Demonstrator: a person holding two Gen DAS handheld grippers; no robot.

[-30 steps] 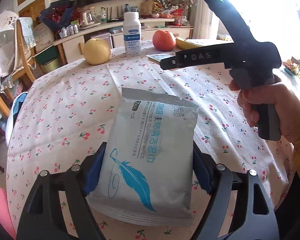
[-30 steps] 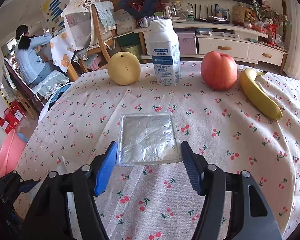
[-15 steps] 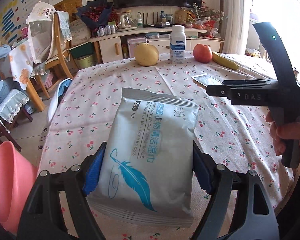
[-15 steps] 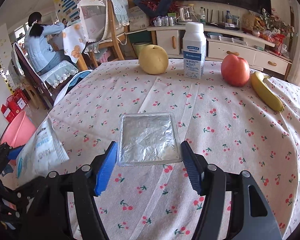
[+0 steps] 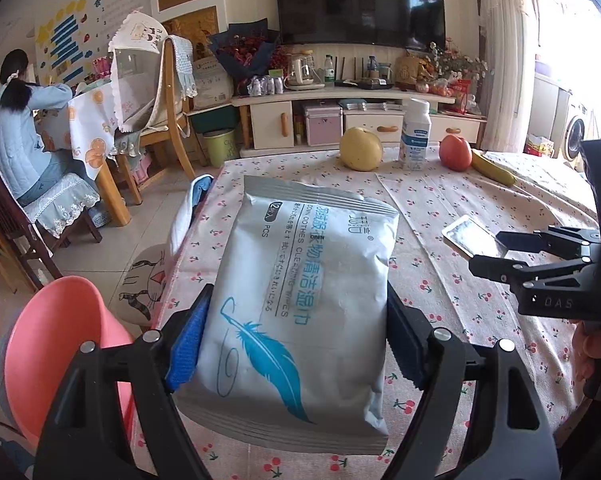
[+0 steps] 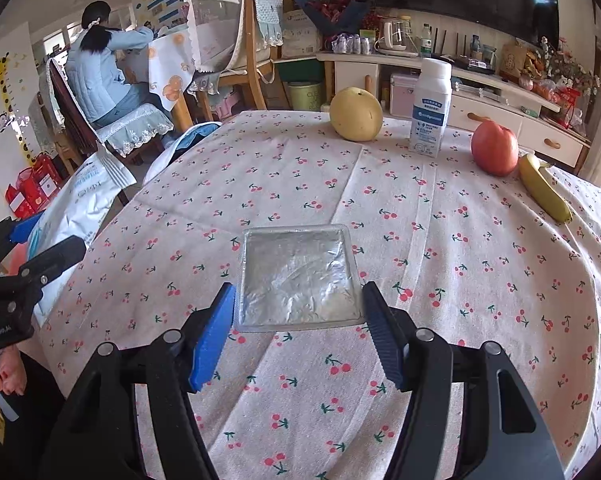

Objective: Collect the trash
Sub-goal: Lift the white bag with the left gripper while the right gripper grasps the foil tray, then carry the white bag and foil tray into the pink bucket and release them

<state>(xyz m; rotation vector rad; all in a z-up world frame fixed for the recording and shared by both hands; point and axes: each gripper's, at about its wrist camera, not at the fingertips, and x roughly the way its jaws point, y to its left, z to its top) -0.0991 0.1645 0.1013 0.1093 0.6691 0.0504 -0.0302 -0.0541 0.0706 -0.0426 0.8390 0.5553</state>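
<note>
Up front in the left wrist view, the left gripper (image 5: 296, 344) stands fairly wide, both pads pressed against the sides of a wet-wipe packet (image 5: 300, 304) held above the table edge; a pink bin (image 5: 56, 344) sits low to its left. Next, in the right wrist view, the right gripper (image 6: 298, 332) is about half open, clamping a flat foil packet (image 6: 298, 280) between its pads over the cherry-print tablecloth (image 6: 480, 280).
</note>
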